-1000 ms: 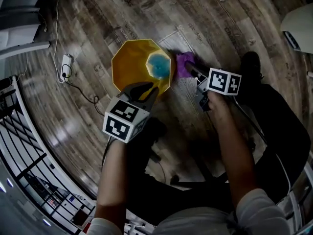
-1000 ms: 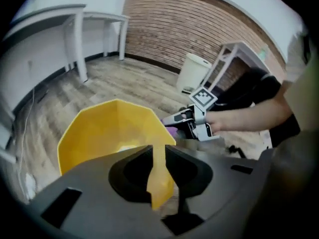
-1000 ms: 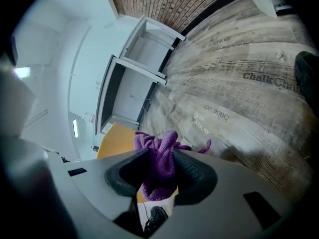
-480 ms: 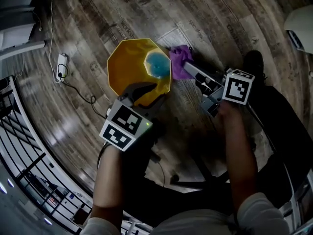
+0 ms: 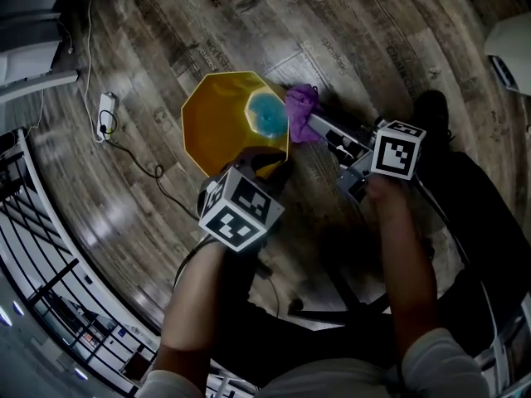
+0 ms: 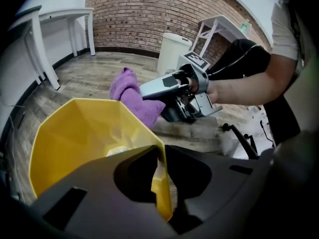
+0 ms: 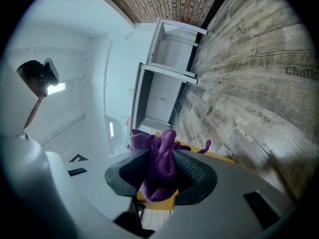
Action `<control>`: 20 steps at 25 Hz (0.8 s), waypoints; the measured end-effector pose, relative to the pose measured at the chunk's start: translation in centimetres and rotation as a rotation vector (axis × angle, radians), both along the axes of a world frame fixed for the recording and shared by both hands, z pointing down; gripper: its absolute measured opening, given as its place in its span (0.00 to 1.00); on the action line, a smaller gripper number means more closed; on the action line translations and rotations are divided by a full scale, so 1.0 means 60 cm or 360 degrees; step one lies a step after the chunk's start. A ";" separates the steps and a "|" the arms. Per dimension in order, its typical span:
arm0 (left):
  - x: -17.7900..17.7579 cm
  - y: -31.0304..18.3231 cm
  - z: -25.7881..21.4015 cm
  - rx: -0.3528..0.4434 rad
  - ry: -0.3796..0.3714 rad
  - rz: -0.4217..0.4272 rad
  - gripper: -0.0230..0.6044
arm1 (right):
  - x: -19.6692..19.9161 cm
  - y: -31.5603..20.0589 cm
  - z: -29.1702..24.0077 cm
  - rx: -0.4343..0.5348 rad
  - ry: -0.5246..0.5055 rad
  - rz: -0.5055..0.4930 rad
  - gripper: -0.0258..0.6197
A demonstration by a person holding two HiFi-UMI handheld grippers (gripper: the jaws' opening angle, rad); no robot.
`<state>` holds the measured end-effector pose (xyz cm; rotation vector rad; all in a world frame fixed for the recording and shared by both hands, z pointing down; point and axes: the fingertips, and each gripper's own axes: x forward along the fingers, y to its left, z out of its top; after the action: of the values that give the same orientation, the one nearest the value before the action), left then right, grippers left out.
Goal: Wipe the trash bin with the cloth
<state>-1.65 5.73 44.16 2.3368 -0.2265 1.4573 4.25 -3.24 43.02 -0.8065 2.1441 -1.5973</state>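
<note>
Looking down from the head view, we see the yellow trash bin (image 5: 220,127) on the wood-plank floor (image 5: 373,40). Its eight-sided mouth faces up at us, and there is a blue patch (image 5: 267,113) deep inside; we can't tell what that is. The left claw (image 5: 257,162) comes in at the near edge of the bin and points steeply down. In the left gripper view its jaws have just been closing, and the bin's thin yellow wall runs between them, pinched at the rim. The right claw (image 5: 315,123) reaches in from the right, roughly level, with its jaws clamped on the purple cloth (image 5: 300,110). In the right gripper view the bunched fabric fills the gap between the pads and spills out in front of them. The cloth sits against the bin's rim at the right side of the mouth, touching the yellow edge, on a different part of the rim from the left claw's hold. Each claw carries its marker cube (image 5: 241,208), with a bare forearm (image 5: 398,247) behind it. Well off to the left of the bin, a white power strip (image 5: 108,110) with its cable lies on the floor. In the left gripper view a brick wall (image 6: 149,14), a white table (image 6: 65,19) and a white lidded bin (image 6: 173,49) stand in the background.
</note>
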 end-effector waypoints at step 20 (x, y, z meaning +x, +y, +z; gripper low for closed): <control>0.015 -0.007 0.000 -0.0063 0.0060 -0.0040 0.11 | -0.022 0.000 0.270 -0.0417 0.0586 -0.0199 0.26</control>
<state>-0.76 5.29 44.16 2.3193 -0.2140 1.3923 2.95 -3.25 59.24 -1.1456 2.2956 -1.9516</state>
